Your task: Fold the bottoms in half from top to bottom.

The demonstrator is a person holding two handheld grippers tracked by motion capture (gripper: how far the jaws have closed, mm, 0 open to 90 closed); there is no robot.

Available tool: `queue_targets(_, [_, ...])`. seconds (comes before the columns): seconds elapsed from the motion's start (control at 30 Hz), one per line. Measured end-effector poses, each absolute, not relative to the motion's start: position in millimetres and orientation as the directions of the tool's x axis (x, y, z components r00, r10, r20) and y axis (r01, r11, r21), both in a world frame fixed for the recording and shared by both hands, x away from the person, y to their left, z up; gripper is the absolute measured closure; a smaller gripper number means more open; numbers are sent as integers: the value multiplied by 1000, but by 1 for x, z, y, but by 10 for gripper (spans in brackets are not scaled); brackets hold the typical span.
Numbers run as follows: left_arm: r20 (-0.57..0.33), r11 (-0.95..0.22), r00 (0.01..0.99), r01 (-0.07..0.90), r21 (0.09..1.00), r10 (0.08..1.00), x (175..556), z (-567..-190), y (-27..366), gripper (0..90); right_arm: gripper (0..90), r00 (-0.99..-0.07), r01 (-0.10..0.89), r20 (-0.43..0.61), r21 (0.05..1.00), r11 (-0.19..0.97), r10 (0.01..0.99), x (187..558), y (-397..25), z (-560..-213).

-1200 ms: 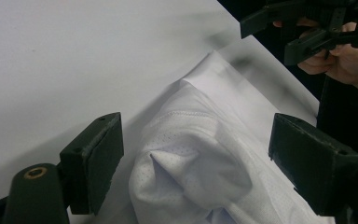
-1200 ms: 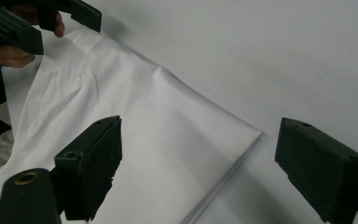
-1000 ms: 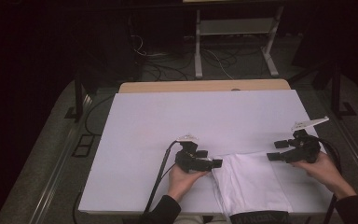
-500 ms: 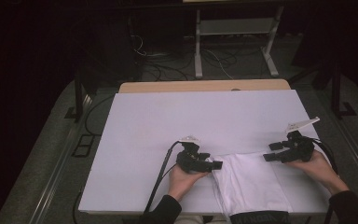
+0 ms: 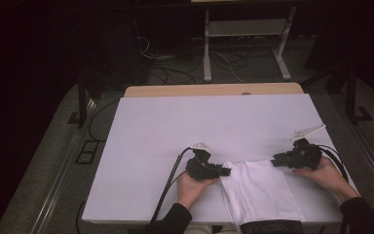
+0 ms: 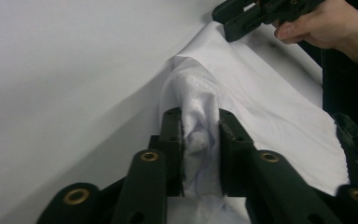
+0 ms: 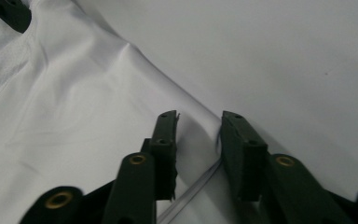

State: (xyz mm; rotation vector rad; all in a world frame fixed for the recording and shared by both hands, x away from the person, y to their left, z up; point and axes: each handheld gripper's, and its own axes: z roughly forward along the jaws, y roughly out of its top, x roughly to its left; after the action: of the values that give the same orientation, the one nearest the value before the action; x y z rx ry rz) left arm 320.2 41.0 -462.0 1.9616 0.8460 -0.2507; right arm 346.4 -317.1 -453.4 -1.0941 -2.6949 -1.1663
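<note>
White cloth (image 5: 263,192) lies at the near edge of the white table (image 5: 175,131), its lower end hanging off toward the person; a dark band shows at its bottom hem in the high view. Left gripper (image 6: 200,140): jaws clamped on a bunched fold at the cloth's far left corner, fabric pinched thick between them. Right gripper (image 7: 198,140): jaws apart, straddling the cloth's far right edge, with the fabric ridge running up between them; not yet closed on it. In the high view the right gripper (image 5: 277,161) sits at the cloth's far right corner and the left gripper (image 5: 224,170) at the far left one, hands low on the table. Judgement: the step in hand is securing the second corner, ahead of spreading or folding. Next move calls for closing the right jaws squarely on the edge, catching the hem rather than a single loose layer, then lifting both corners together with even tension so the left pinch does not slip.
</note>
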Motion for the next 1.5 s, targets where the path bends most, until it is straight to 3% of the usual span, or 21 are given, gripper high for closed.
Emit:
queue_targets(0.1, [-486, -319, 747, 646, 694, 454, 320, -460, 38, 791, 829, -761, 604, 281, 637, 479, 585, 347, -316, -454])
queue_targets(0.2, [-480, -325, 753, 639, 697, 451, 320, -458, 37, 813, 857, -741, 633, 321, 628, 454, 590, 350, -317, -453])
queue_targets(0.8, [-443, -334, 755, 627, 704, 483, 324, -450, 50, 833, 868, -650, 715, 405, 613, 337, 642, 364, -313, -453])
queue_targets(1.5, [-385, -299, 742, 605, 738, 549, 330, -426, 90, 835, 868, -683, 670, 374, 664, 334, 627, 395, -270, -434])
